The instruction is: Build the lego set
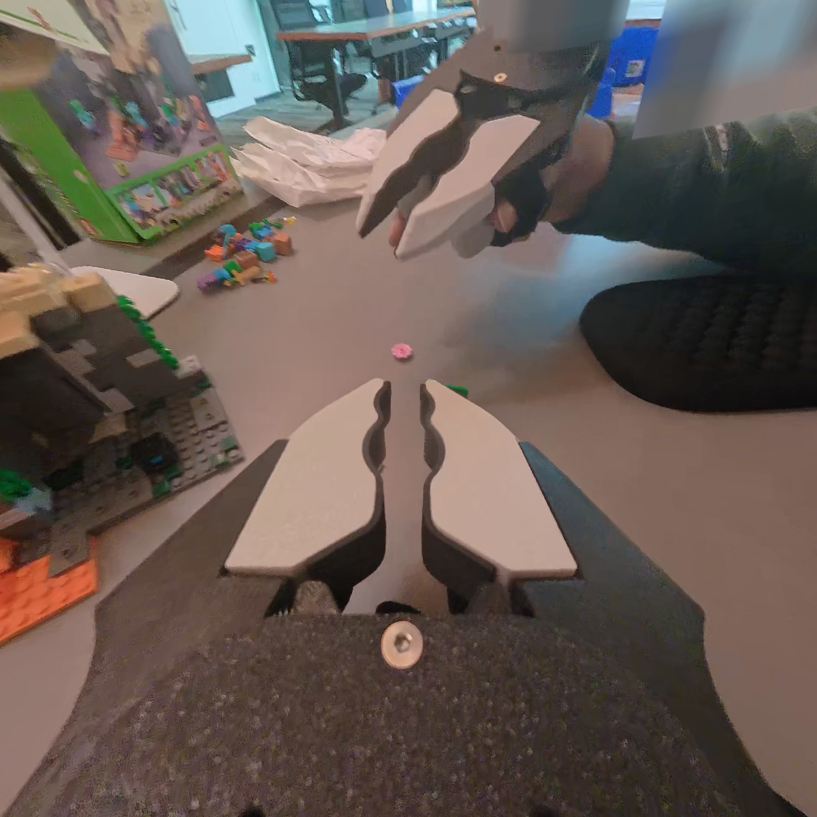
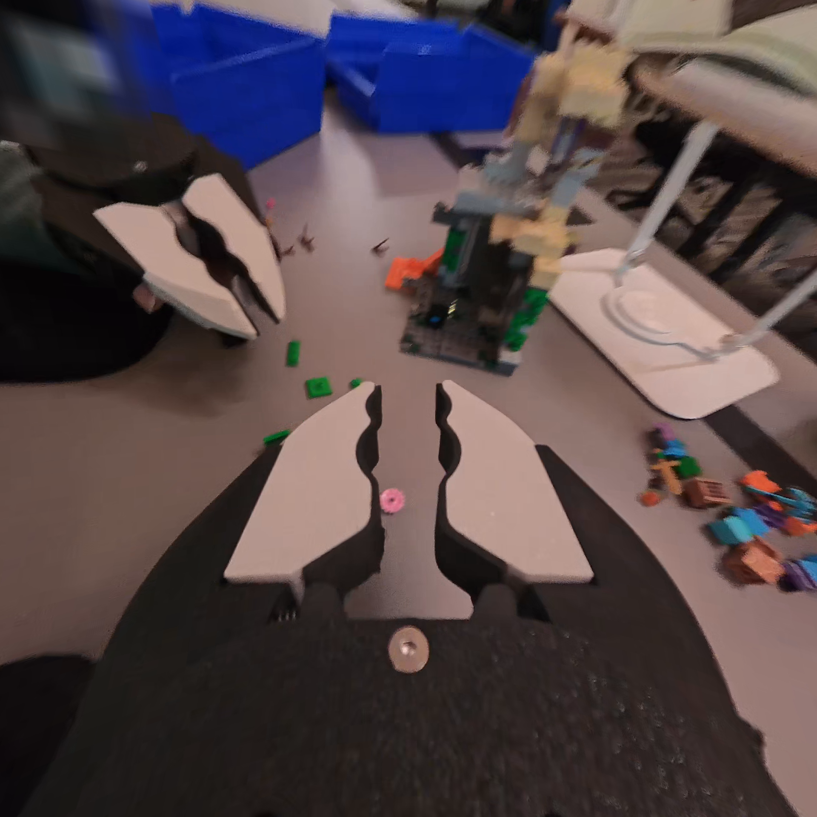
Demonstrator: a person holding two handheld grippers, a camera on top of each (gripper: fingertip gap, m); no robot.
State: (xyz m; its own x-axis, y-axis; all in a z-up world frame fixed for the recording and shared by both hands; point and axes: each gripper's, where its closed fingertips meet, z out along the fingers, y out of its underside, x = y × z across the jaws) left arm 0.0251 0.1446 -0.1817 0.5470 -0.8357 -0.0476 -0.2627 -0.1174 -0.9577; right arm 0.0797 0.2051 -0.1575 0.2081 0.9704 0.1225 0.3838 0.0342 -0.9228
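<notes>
A small pink flower piece [image 1: 401, 351] lies on the grey table just ahead of my left gripper [image 1: 406, 387], which is open a little and empty. In the right wrist view the flower [image 2: 391, 500] lies on the table below the gap of my right gripper [image 2: 407, 389], which is open and empty above it. The right gripper [image 1: 380, 243] also shows across the table in the left wrist view. The partly built dark lego tower [image 1: 88, 398] [image 2: 486, 287] stands to one side. Loose green pieces [image 2: 317, 387] lie near the left gripper [image 2: 265, 327].
A pile of colourful figures and bricks [image 1: 243, 256] [image 2: 751, 521] lies on the table. The set's box [image 1: 124, 132] and white paper bags [image 1: 309, 163] are at the far edge. Blue bins [image 2: 247, 97] and a white stand base [image 2: 663, 353] flank the tower. A dark-clothed knee [image 1: 707, 345] rests on the table. One gripper's finger ends stand about 9 cm off the other's. My right gripper's tips are some 9 cm from the small pink flower piece [image 1: 401, 351]. Look for it in the right wrist view [image 2: 390, 497] too. The right tips stand about 9 cm off the flower [image 2: 391, 500]. Seen from the left wrist view [image 1: 402, 350] as well.
</notes>
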